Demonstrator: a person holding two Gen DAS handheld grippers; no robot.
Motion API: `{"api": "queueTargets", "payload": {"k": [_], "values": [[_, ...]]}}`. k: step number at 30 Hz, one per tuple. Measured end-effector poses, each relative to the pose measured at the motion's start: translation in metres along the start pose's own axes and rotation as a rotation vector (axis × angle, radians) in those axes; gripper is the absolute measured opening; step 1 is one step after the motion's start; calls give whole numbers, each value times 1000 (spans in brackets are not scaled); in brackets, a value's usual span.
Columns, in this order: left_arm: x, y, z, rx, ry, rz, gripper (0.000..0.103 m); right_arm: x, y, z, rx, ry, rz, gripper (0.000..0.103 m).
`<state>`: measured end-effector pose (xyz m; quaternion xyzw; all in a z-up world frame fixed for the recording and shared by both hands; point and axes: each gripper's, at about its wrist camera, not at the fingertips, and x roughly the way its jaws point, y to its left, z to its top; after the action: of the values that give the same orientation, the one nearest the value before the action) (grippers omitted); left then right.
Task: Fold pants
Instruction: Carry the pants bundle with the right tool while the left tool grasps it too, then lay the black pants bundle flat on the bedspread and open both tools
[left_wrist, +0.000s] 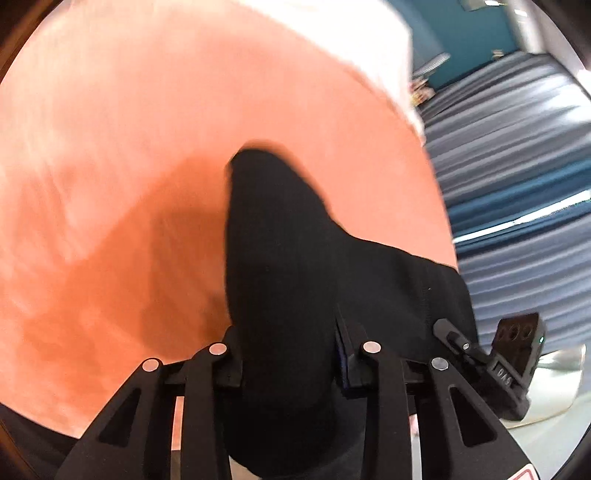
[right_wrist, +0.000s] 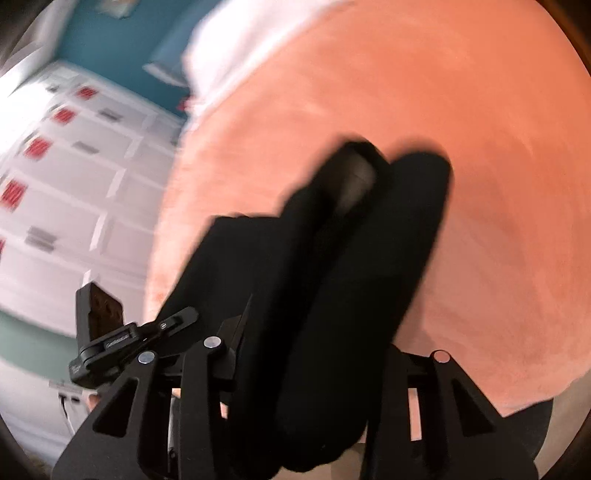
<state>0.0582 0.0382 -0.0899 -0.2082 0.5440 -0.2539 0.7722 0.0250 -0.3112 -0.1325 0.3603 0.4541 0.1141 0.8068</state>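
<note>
The black pants (left_wrist: 280, 258) are bunching up between both sets of jaws, each gripper pinching a thick fold, probably to lift and carry an edge over. The left gripper (left_wrist: 288, 354) and right gripper (right_wrist: 314, 354) are hanging over an orange blanket (left_wrist: 110, 147), with loads of bare space ahead and its edge off to the outer side.

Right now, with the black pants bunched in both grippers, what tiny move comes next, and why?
Probably lower the black pants onto the orange cover: both the left hand-held gripper and right hand-held gripper hold bunched fabric above it, nothing laid flat yet.
</note>
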Motion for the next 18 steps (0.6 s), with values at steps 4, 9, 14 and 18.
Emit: {"api": "queueTargets", "payload": {"k": [4, 9, 14, 18], "values": [[-56, 12, 0, 18, -69, 49, 45, -22, 56, 11, -104, -45, 129, 40], [-9, 55, -32, 58, -56, 547, 75, 42, 17, 5, -36, -1, -129, 96], [-13, 77, -70, -81, -58, 492, 72, 27, -39, -39, 237, -14, -103, 82], [-12, 54, -66, -84, -97, 498, 72, 21, -22, -58, 142, 30, -55, 82]]}}
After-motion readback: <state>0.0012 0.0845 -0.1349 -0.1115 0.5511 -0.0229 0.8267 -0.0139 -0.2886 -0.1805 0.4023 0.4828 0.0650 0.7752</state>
